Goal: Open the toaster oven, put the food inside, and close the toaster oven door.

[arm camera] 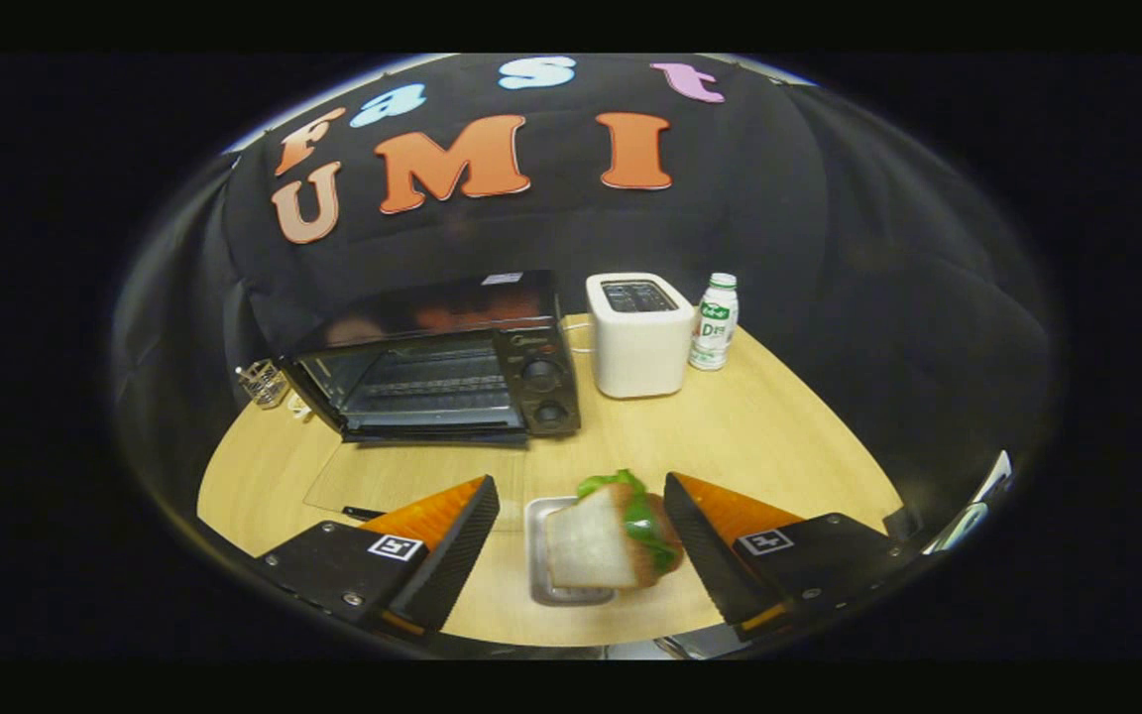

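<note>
So: my fingers (581,535) were spread wide, nothing clamped. The sandwich (611,540) sat between them, closer to the right finger, which looked to be touching or just shy of the lettuce side; I couldn't tell which. The left finger stood well apart from the bread face. The sandwich stood on edge, leaning, with its flat white slice facing the left finger and the green leaf toward the right, so its broad faces lined up with the closing direction. It rested on a small metal tray (543,585) on the counter (759,426).

Beyond the fingertips, ahead and to the left, the toaster oven (442,362) stood with its door (412,476) already dropped flat onto the counter, rack visible inside. My read: opening was done and the pick was in hand. The carry would run forward-left over the lowered door.

To the right of the oven stood a white toaster (638,335), then a bottle (715,322), both off the path.
</note>
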`<state>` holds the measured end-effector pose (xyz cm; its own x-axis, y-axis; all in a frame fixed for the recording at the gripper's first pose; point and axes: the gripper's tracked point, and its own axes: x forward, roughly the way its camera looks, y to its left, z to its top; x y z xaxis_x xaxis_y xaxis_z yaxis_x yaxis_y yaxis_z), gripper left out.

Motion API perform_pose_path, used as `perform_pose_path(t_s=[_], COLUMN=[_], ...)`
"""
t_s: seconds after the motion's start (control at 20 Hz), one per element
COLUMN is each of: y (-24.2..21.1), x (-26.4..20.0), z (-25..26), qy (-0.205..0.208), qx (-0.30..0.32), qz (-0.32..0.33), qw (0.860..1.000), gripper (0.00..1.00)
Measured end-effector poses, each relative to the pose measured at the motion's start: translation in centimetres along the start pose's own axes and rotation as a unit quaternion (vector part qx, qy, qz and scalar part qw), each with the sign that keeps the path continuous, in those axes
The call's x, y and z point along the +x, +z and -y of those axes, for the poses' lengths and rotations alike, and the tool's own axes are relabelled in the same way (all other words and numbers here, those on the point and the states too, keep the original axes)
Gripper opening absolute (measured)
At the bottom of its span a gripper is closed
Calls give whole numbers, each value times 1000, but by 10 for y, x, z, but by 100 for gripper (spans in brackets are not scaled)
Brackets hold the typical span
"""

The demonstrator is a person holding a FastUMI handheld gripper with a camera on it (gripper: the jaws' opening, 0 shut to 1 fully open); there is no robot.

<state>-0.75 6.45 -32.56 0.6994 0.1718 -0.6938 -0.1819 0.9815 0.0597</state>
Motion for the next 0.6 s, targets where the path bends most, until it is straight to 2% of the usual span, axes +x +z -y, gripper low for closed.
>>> perform_pose_path(t_s=[0.1, 0.2, 0.35, 0.6], y=[-2, -5, -16, -37], x=[-4, -7, -6, 13], z=[13, 16, 13, 26], qy=[21, 64, 137, 171], qx=[-5, 4, 48, 48], qz=[-20, -50, -117, -204], qw=[1000, 997, 983, 963], gripper=[99, 99, 99, 99])
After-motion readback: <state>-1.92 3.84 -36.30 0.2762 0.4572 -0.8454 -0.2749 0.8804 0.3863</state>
